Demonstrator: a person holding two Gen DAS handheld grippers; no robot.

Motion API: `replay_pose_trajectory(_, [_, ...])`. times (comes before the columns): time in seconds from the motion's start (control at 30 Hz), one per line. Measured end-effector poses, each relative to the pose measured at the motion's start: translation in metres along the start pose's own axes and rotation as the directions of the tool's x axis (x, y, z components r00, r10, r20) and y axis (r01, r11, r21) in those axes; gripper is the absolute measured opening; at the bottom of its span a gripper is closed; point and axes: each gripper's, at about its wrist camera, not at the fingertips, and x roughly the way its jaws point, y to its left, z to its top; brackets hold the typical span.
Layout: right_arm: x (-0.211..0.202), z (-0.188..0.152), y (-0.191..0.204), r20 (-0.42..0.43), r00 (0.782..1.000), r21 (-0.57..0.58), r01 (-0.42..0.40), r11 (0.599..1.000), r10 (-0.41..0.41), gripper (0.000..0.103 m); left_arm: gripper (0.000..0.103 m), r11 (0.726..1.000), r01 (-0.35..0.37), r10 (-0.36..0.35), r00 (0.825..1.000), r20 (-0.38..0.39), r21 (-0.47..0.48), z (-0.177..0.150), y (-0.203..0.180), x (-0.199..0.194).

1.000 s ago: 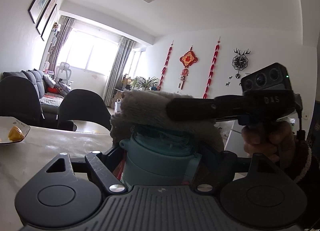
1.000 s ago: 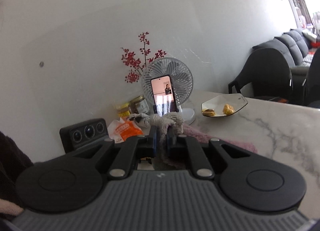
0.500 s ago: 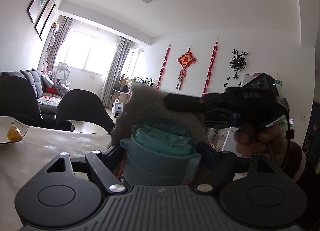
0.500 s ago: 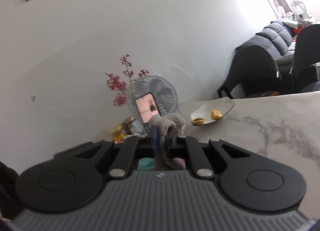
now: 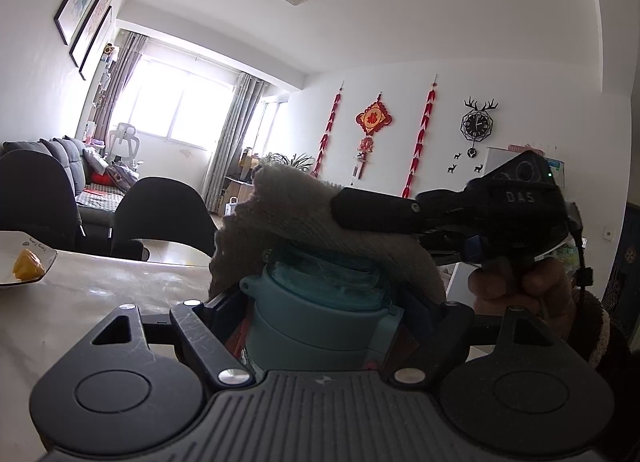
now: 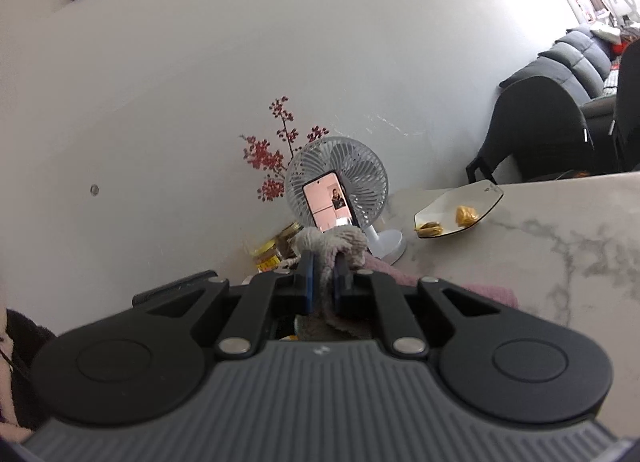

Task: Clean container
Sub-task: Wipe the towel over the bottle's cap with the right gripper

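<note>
Marble tabletop [image 6: 560, 246] stretched right of the right gripper [image 6: 324, 278], which pinched a grey cloth [image 6: 336, 240]. The left gripper [image 5: 320, 314] clasped a teal container [image 5: 320, 302] before a bright living room window [image 5: 176, 102].

Over the last second the right gripper [image 5: 372, 210] tips from nearly level to a slant in the left wrist view, its camera end rising toward the wall clock [image 5: 477, 124] while the hand [image 5: 520, 286] under it drops lower. The grey cloth [image 5: 304, 218] it clamps lifts off the teal container [image 5: 320, 314], so more of the translucent lid [image 5: 328, 278] now shows beneath the cloth's edge. In the right wrist view the aim swings upward and rolls: the fan [image 6: 340, 178] and phone [image 6: 330, 204] slide lower, and the plate [image 6: 460, 208] moves right. The orange packet and the left gripper's camera block drop out of sight behind the gripper body.
</note>
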Motion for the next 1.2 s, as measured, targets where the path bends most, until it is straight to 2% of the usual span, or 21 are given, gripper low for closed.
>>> replay_pose_trajectory(0.33, [-0.006,0.002,-0.010,0.045,0.998,0.036,0.039,0.999,-0.041,0.009,0.083,1.000,0.008,-0.008,1.000,0.004,-0.006,0.000,0.002,0.000])
replay_pose_trajectory(0.5, [-0.008,0.002,0.003,0.044,0.999,0.000,-0.010,1.000,0.010,0.009,0.083,1.000,0.010,-0.010,1.000,0.005,-0.007,-0.003,0.003,-0.001])
replay_pose_trajectory(0.67, [0.002,0.001,0.012,-0.011,0.999,-0.045,-0.036,0.998,0.035,0.009,0.083,1.000,0.011,-0.011,1.000,0.005,-0.008,-0.003,0.004,-0.001])
replay_pose_trajectory(0.8, [0.006,-0.002,0.003,-0.012,0.999,-0.009,-0.042,0.999,0.042,0.009,0.083,1.000,0.009,-0.009,1.000,0.006,-0.011,-0.004,0.005,-0.001])
replay_pose_trajectory(1.2, [-0.003,0.002,-0.015,0.042,0.999,0.048,0.012,0.999,-0.014,0.009,0.083,1.000,0.017,-0.017,1.000,0.006,-0.010,-0.006,0.006,0.000])
